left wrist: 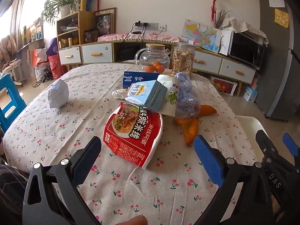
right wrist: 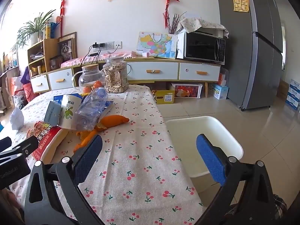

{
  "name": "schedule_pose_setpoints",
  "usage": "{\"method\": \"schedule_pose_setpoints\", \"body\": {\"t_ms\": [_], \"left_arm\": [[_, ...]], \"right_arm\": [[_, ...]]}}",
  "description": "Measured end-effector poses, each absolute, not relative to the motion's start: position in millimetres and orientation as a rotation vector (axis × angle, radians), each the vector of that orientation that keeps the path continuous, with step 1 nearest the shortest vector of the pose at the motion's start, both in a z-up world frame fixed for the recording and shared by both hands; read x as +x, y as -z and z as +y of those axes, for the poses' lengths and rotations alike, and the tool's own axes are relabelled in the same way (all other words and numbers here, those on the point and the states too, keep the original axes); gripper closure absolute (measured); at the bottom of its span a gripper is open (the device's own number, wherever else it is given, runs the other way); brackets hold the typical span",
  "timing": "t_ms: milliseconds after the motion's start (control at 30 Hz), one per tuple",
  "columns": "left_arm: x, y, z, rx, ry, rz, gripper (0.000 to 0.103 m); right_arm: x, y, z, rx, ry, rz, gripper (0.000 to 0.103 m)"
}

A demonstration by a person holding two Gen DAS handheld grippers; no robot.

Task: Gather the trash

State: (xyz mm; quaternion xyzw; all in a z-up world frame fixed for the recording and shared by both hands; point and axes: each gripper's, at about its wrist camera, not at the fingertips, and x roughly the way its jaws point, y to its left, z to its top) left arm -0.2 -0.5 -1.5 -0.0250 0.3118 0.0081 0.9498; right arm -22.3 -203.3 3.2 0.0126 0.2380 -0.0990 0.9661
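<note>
While both grippers hang over the near edge of the cherry-print tablecloth (left wrist: 56, 131), the trash lies in a heap toward the table's middle. From the left, a crumpled white paper ball (left wrist: 58, 94) sits alone, well apart from the rest. Next comes the red noodle bowl (left wrist: 134, 134), tipped on its side with its printed lid facing the left wrist camera and its long side running from the heap toward the near edge. A light blue milk carton (left wrist: 148, 96) leans on the bowl's far rim, its long axis slanting up to the left. Beside it a white paper cup (left wrist: 169, 93) lies tipped over, then a crushed clear plastic bottle (left wrist: 187, 97), long axis running away from the camera. Orange peel (left wrist: 191, 129) spreads under and in front of the bottle.

The left gripper (left wrist: 148, 150) has its jaws wide apart with nothing between them, and the bowl lies just beyond its fingers. The right gripper (right wrist: 150, 150) also stands spread and empty, over bare cloth.

Only the right wrist view shows the white bin (right wrist: 206, 131) fully, on the floor against the table's right edge; the left view cuts it to a corner. In the right view the bowl is partly hidden by the left gripper's body, and the paper ball is cut by the frame's edge.
</note>
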Motion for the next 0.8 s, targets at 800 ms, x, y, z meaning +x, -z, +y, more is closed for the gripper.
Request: {"method": "schedule_pose_setpoints", "body": {"t_ms": [800], "left_arm": [[2.5,9.5,-4.7,-0.045,-0.016,0.648,0.007]], "right_arm": [[-19.1,0.9,-203.7,0.020,0.194,0.498,0.007]]}}
